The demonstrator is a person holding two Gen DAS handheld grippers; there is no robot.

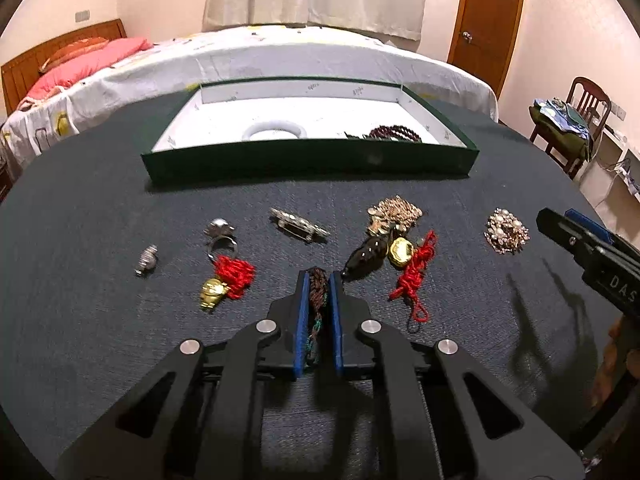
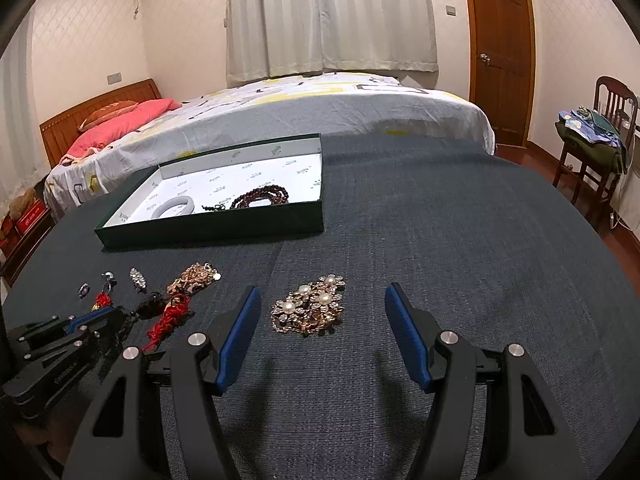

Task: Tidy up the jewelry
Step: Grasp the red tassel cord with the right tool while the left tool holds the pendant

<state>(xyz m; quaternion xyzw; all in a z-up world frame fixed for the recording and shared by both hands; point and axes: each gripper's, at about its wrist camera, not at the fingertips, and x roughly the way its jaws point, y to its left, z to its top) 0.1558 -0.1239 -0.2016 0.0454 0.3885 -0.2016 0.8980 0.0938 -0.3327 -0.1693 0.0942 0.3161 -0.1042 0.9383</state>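
Left hand-held gripper (image 1: 319,280) clamped on braided brown cord (image 1: 318,292); right hand-held gripper (image 2: 320,300) spread wide around pearl brooch (image 2: 310,306) on table (image 2: 460,240).

Beyond the dark cloth-covered table (image 2: 440,220) stands a bed (image 2: 320,108) with a white patterned sheet and a pink pillow (image 2: 120,124) against its wooden headboard (image 2: 100,100). White curtains (image 2: 332,16) hang behind, beside a wooden door (image 2: 500,52). A wooden chair (image 2: 600,136) at right carries piled clothes.
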